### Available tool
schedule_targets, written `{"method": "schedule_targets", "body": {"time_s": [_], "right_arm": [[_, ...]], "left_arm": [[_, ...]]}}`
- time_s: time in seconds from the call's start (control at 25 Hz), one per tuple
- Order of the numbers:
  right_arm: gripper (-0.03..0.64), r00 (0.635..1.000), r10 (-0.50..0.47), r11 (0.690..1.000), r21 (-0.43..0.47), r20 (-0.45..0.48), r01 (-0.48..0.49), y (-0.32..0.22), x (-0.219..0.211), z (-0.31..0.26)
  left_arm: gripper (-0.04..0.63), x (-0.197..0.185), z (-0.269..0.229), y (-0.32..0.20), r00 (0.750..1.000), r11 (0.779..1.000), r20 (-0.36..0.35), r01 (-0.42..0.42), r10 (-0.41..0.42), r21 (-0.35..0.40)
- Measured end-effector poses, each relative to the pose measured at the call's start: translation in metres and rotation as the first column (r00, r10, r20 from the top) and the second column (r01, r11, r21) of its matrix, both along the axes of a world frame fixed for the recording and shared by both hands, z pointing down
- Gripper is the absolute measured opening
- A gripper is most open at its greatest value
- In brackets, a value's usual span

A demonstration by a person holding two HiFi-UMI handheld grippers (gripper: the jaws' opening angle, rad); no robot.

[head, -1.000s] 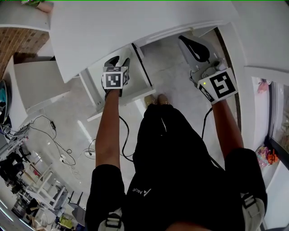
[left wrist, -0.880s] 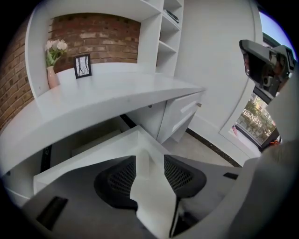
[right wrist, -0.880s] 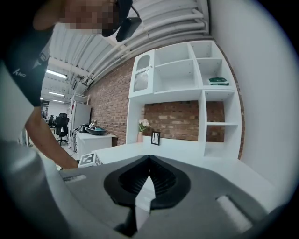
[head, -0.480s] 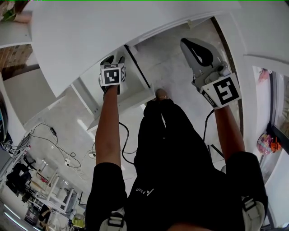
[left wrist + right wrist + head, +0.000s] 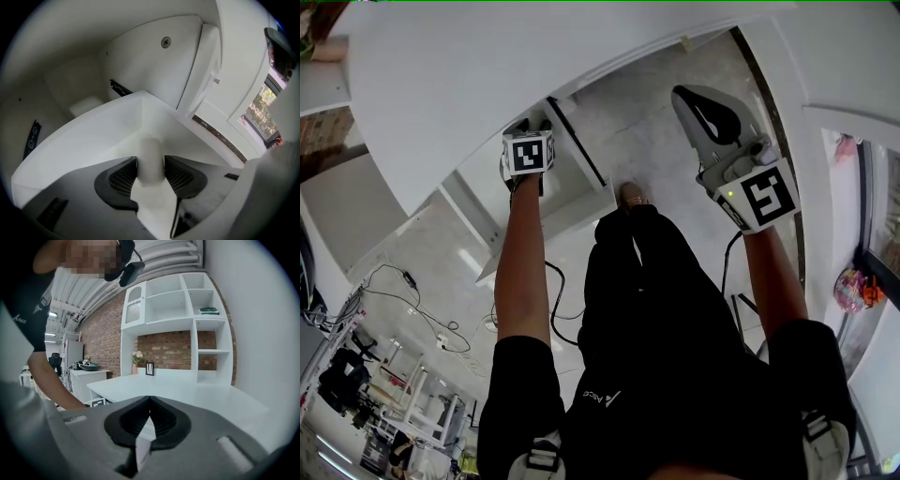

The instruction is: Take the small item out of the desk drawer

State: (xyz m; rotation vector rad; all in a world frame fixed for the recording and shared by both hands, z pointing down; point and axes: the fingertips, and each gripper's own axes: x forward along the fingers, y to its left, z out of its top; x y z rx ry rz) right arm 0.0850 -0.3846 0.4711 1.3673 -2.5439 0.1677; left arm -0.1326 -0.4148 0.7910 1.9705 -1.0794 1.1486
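My left gripper [image 5: 532,129] reaches under the white desk top [image 5: 506,66] and is shut on the drawer handle [image 5: 150,157], a white rounded knob held between the two black jaws. The white drawer [image 5: 572,183] stands out from the desk below the edge. Behind the drawer front [image 5: 89,140] I see the dim cavity with a dark rail [image 5: 119,87] and a pale block [image 5: 86,106] far back; what that block is I cannot tell. My right gripper [image 5: 705,105] is held off to the right, shut, nothing between its jaws [image 5: 149,417].
The person's legs in black [image 5: 656,328] stand right in front of the drawer. Cables [image 5: 403,281] trail over the floor at the left. A white shelf unit [image 5: 173,310] on a brick wall and a low cabinet [image 5: 89,376] lie beyond the desk.
The left gripper, still on the handle, now sits closer under the desk's edge. The right gripper has barely shifted. The head camera has swung a little.
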Motion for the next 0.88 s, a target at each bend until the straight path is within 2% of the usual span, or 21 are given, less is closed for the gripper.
{"method": "schedule_targets", "body": {"time_s": [0.24,0.48,0.68,0.88], "right_arm": [[0.0,1.0,-0.004,1.0,-0.006,-0.007,0.004,0.004,0.009,0.008],[0.0,0.999,-0.021,1.0,0.005,0.027,0.021,0.006,-0.006,0.003],[0.001,0.998,-0.06,0.998,0.011,0.033,0.06,0.018,-0.017,-0.011],[0.0,0.993,-0.1,0.994,0.054,0.057,0.097,0.025,-0.036,-0.035]], "left_arm": [[0.175,0.004,-0.001,0.002,1.0,1.0,0.0,-0.004,0.004,-0.002],[0.175,0.001,-0.037,0.013,1.0,0.999,-0.006,0.008,-0.008,0.037],[0.173,0.011,-0.099,0.03,0.997,0.991,-0.073,0.02,-0.01,0.135],[0.173,0.015,-0.177,0.045,0.987,0.966,-0.158,0.033,0.008,0.255]]}}
